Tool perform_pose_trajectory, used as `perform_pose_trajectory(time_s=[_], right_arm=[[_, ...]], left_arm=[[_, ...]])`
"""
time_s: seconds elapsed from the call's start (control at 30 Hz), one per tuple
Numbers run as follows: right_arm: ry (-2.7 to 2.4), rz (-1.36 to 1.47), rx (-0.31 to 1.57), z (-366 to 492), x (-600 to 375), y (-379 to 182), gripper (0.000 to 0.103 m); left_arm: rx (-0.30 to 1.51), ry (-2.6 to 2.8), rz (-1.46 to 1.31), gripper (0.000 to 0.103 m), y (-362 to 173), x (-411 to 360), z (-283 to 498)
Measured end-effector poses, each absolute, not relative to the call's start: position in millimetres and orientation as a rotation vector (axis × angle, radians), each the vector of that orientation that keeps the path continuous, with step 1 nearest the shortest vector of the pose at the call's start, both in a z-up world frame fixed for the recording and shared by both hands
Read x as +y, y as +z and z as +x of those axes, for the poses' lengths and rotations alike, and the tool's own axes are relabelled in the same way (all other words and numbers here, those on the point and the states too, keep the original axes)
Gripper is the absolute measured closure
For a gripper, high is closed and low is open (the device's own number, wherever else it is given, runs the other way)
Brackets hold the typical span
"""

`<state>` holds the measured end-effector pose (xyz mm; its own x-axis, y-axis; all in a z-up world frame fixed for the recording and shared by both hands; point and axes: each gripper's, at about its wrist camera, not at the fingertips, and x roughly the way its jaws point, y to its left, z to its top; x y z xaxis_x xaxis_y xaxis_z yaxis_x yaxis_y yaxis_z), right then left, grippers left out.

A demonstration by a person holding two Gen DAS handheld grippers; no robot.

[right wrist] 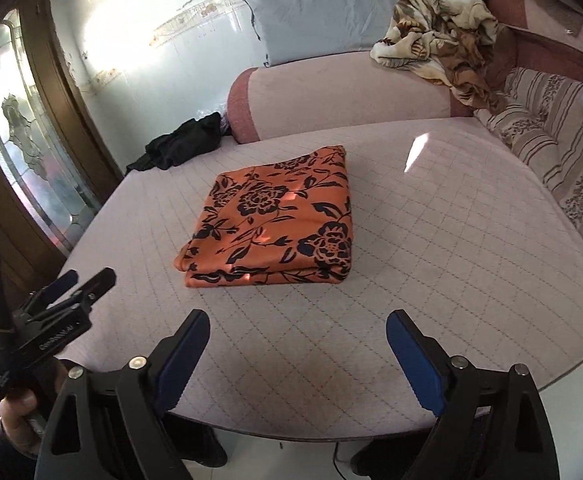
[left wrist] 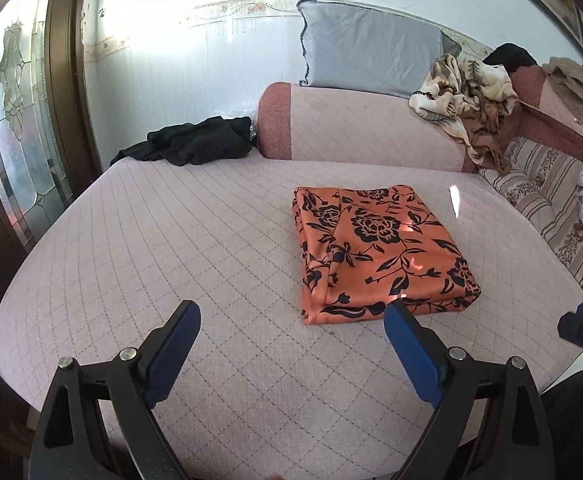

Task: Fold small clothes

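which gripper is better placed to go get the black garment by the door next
Left, probably. The black garment lies far left, on the left gripper side; the right gripper would cross over the folded orange cloth. Both are open, empty.

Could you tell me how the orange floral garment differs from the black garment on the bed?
The orange floral garment is folded into a neat, flat rectangle; the black garment lies crumpled. The orange floral garment is patterned and sits mid-bed; the black garment is plain, at the far corner by the wall. Both rest untouched on the quilted cover.
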<state>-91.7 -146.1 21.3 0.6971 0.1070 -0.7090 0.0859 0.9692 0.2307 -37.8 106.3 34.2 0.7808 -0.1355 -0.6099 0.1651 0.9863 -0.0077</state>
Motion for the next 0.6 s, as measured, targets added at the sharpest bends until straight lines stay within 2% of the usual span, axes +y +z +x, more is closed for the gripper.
perform_pose_trajectory(time_s=[0.03,0.6], right_arm=[[-0.007,0.248,0.808,-91.0,-146.6,21.6,0.001],[-0.048,0.237,0.796,-86.8,-145.3,15.7,0.001]], left_arm=[[0.66,-0.162,0.043,0.009,35.4,105.4,-38.0],[0.699,-0.129,0.059,0.009,34.5,93.0,-38.4]])
